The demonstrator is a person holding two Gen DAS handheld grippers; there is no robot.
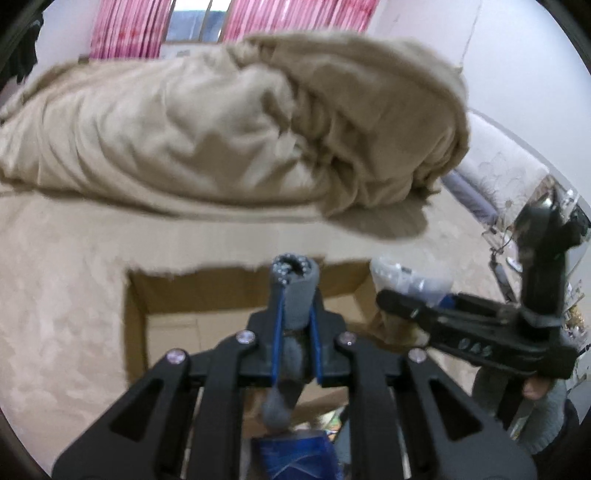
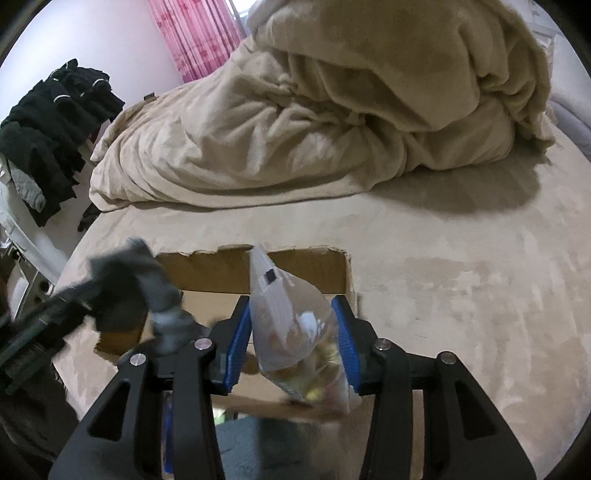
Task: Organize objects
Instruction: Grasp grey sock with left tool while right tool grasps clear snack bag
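My left gripper point(image 1: 295, 325) is shut on a grey knitted item with beads at its top point(image 1: 295, 288) and a pompom hanging below, held over the open cardboard box point(image 1: 192, 295) on the bed. In the right wrist view it shows blurred at the left point(image 2: 125, 295). My right gripper point(image 2: 291, 332) holds a clear plastic bag of small yellow and white items point(image 2: 299, 332) between its blue pads point(image 2: 236, 343), over the same box point(image 2: 221, 273). In the left wrist view the right gripper point(image 1: 399, 302) is at the right with the bag point(image 1: 406, 280).
A rumpled beige duvet point(image 1: 221, 129) is piled at the back of the beige bed point(image 2: 461, 295). Pink curtains point(image 1: 122, 29) hang behind. Black clothes point(image 2: 51, 125) lie at the left. A blue packet point(image 1: 295, 458) lies in the box.
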